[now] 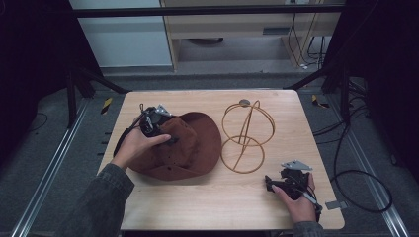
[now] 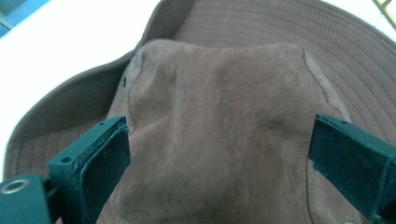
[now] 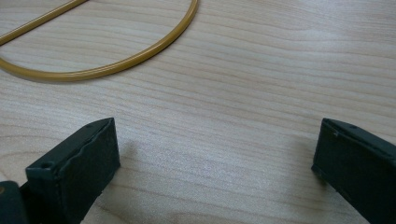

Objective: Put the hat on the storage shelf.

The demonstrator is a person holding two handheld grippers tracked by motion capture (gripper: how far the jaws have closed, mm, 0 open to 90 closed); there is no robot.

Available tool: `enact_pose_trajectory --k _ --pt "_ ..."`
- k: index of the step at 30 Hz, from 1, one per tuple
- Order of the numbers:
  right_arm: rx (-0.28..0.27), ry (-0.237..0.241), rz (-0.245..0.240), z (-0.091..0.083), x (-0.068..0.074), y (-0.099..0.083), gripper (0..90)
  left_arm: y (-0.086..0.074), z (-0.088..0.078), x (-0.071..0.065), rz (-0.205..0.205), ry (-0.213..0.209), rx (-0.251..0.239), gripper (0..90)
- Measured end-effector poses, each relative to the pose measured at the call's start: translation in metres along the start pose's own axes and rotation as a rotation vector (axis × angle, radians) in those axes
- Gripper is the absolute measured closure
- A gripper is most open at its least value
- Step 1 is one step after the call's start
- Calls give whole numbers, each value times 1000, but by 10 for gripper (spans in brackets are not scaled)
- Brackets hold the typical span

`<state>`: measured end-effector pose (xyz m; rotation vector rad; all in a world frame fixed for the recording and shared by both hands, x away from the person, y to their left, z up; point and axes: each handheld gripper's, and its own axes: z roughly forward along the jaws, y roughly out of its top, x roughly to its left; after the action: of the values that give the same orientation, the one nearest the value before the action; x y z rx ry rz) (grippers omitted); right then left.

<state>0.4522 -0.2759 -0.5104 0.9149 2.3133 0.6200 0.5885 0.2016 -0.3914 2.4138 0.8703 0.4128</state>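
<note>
**Tongs spread over a soft brown hat**

Where the desk [image 1: 207, 197] meets its near right corner, the right tongs [image 1: 271, 183] rest low, jaws wide apart and empty over bare wood grain. Farther in, toward the left edge, the left tongs [image 2: 219, 158] straddle the crown of the brown hat [image 1: 190, 145], jaws wide, gripping nothing. Its suede-like cloth looks light and limp; pinching a crown fold or the stitched brim seems safest. Beyond, toward the far right, stands a stiff golden wire stand [image 1: 245, 134].

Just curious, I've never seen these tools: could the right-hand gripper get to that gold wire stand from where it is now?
Probably yes. The right gripper sits open on bare table, with the wire stand just ahead of it and nothing lying between them.
</note>
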Motion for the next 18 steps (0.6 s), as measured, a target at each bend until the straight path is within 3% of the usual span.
enact_pose_trajectory --k 3,18 --pt "0 0 0 0 0 0 6 -2 6 0 0 -1 21 50" --pt "0 0 1 0 0 0 5 -6 13 -2 -4 -10 12 65"
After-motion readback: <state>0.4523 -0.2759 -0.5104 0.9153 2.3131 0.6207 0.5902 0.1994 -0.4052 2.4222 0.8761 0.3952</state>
